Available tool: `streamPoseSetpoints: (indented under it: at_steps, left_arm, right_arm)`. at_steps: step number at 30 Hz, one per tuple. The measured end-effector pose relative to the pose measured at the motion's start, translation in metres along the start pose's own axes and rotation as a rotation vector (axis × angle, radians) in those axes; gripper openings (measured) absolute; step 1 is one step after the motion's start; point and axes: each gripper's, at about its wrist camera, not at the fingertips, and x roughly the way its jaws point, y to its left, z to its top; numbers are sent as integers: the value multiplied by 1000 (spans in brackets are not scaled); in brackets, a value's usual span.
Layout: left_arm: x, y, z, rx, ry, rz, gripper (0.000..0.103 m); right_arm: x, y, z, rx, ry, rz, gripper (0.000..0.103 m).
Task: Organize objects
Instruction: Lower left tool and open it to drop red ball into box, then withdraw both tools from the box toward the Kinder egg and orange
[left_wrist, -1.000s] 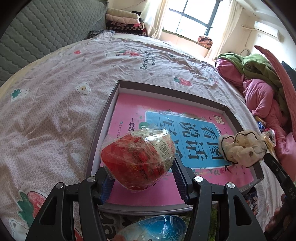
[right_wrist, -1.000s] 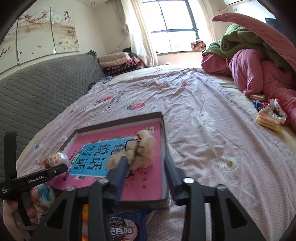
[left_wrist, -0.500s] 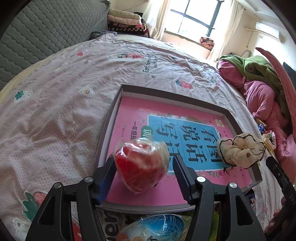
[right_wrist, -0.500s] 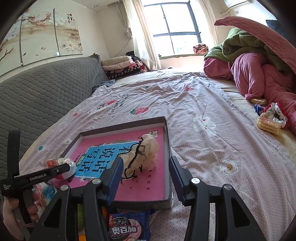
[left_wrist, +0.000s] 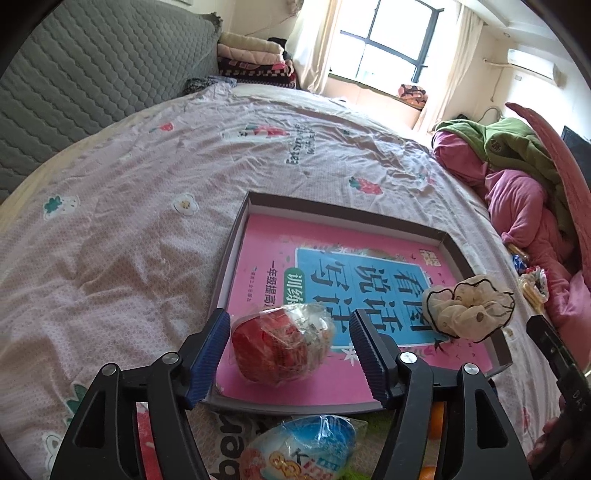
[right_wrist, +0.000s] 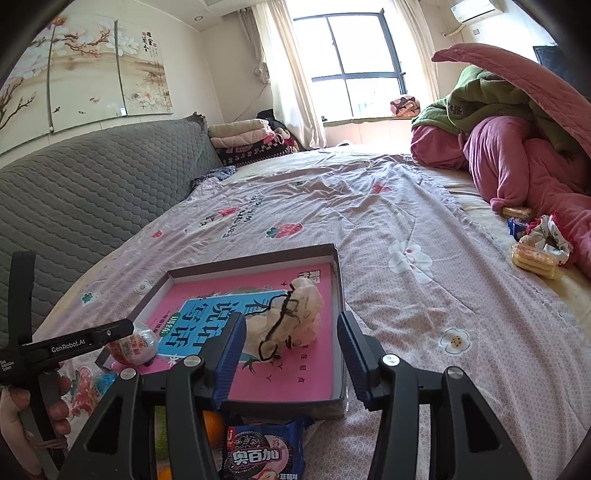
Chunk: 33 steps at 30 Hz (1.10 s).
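A shallow grey box (left_wrist: 236, 236) with a pink and blue book (left_wrist: 369, 280) lying in it sits on the bed. A red wrapped egg snack (left_wrist: 282, 345) lies on the book at the box's near left; it also shows in the right wrist view (right_wrist: 135, 347). My left gripper (left_wrist: 290, 349) is open, its jaws either side of the egg and apart from it. A cream scrunchie (left_wrist: 469, 314) lies at the box's near right, also in the right wrist view (right_wrist: 288, 321). My right gripper (right_wrist: 291, 349) is open and empty, just behind the scrunchie.
A blue wrapped egg (left_wrist: 306, 446), an orange (right_wrist: 214, 428) and a cookie packet (right_wrist: 264, 454) lie in front of the box. Biscuits and wrappers (right_wrist: 535, 254) lie at the right by pink and green bedding (right_wrist: 517, 155). A grey headboard (right_wrist: 92, 199) runs along the left.
My left gripper let go of the red egg, opened and drew back; the egg now rests on the book. My right gripper also pulled back from the scrunchie.
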Motion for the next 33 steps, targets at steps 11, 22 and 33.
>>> streamPoseSetpoints:
  at_steps: [11,22,33]
  left_arm:
    - [-32,-10,-11,28,-31,-8,69]
    - [-52,-8,-38,34,-25,18,69]
    - [-62,-16,-52,78,-24,26,69]
  right_arm:
    - [-13,11,0,-42,-24,31,56]
    - [-27,20,-2,-79,-43,56,56]
    - [-42,21,-14,-65,-38,83,57]
